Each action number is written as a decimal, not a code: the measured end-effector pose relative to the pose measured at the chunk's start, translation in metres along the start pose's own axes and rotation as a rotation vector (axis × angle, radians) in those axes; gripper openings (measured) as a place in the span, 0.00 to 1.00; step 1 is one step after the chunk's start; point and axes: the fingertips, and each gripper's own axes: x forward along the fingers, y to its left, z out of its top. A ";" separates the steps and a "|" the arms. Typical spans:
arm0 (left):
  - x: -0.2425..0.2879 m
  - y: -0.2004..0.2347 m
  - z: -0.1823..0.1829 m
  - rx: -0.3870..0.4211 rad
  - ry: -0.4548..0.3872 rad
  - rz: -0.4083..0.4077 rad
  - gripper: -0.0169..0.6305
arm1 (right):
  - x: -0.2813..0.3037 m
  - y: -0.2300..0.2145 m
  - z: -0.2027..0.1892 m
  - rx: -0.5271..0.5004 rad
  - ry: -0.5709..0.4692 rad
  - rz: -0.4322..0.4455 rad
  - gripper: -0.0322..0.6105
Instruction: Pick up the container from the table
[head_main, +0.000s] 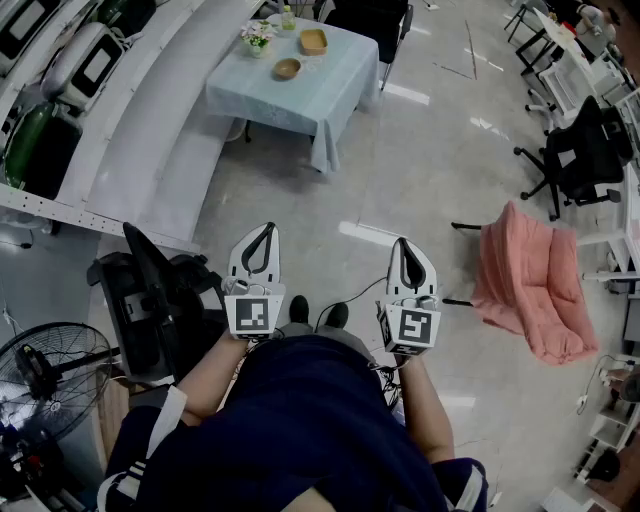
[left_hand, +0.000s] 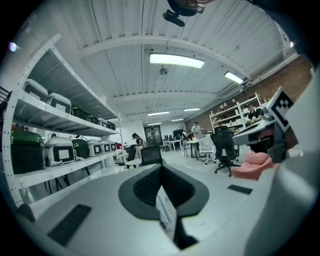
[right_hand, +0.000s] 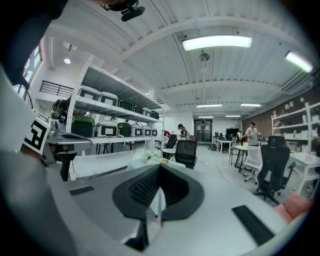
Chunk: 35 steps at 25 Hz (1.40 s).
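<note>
head view shows the person standing well back from the table (head_main: 330, 100), which sits far off at about 12 o'clock under a pale blue cloth. on it, near the far edge, lies a small squarish yellow container (head_main: 313, 41), with a round bowl (head_main: 287, 68) just beside it at its 7 o'clock and a flower pot (head_main: 257, 38) at its 9 o'clock. which of the two dishes the task means i can't say for sure; the squarish one looks the likelier.

the left gripper (head_main: 268, 228) and the right gripper (head_main: 403, 242) are held out side by side at waist height, pointing roughly level toward the table. both sets of tongs are pressed together with nothing between them, and each gripper view confirms it: the dark pads meet in a seam. long shelving (head_main: 150, 120) runs along at 10 o'clock, and a pink seat (head_main: 530, 275) slumps at 3 o'clock.

to my eye this is the approach, the pick not yet begun. the next move calls for walking across the open floor to the table, then parting one pair of tongs before reaching for the container's rim.
</note>
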 end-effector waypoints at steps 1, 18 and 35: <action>0.000 0.000 0.000 -0.004 -0.010 0.002 0.03 | 0.000 0.000 0.000 0.000 0.000 0.000 0.04; 0.005 -0.006 0.002 -0.020 -0.023 -0.004 0.03 | 0.000 -0.005 -0.009 -0.001 0.051 -0.004 0.05; 0.011 -0.018 -0.004 -0.066 -0.015 -0.095 0.32 | -0.005 -0.006 -0.012 0.007 0.065 0.027 0.05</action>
